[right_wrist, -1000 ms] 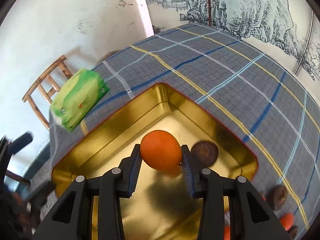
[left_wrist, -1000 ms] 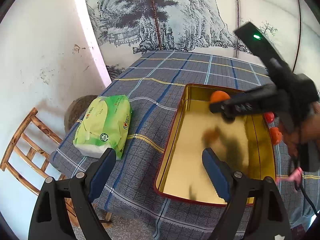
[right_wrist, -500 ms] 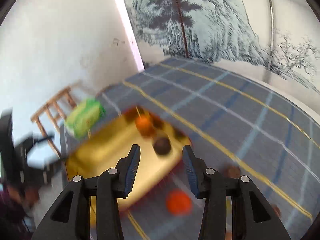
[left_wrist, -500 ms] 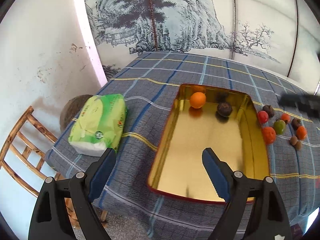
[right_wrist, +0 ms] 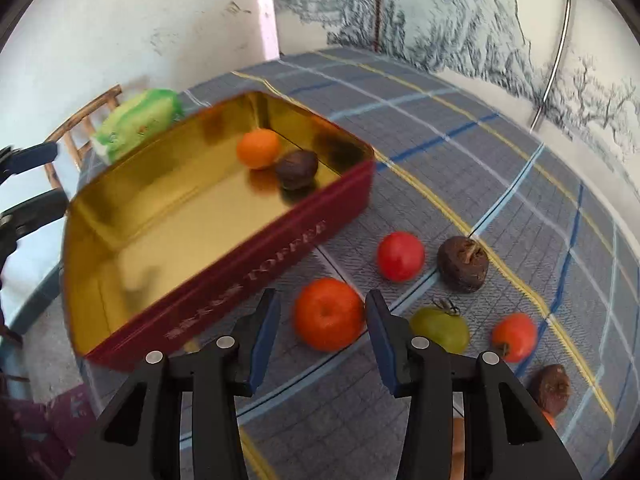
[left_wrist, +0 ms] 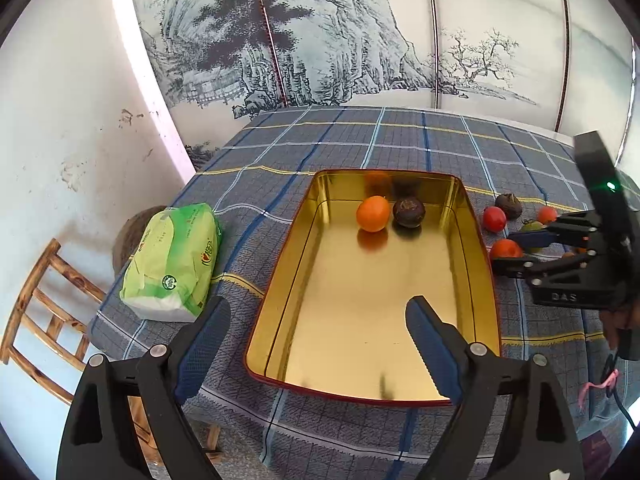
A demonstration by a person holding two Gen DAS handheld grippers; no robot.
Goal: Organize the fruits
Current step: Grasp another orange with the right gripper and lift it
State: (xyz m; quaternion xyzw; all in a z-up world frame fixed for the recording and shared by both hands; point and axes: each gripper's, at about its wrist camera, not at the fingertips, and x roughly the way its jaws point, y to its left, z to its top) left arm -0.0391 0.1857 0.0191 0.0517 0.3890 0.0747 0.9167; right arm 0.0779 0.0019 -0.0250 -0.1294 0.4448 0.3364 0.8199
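Beside glossy gold tin [right_wrist: 224, 248] | right claw [right_wrist: 320, 322] released, straddling round orange fruit [right_wrist: 329, 314] | left claw [left_wrist: 316, 340] released

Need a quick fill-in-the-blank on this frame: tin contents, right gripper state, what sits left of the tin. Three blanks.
1. The gold-lined tin holds ____ fruits: an orange one and a dark brown one.
2. The right gripper is ____, its fingers either side of an orange-red fruit on the tablecloth.
3. The green pack lies on the cloth, ____ the tin.

Missing words: two; open; outside
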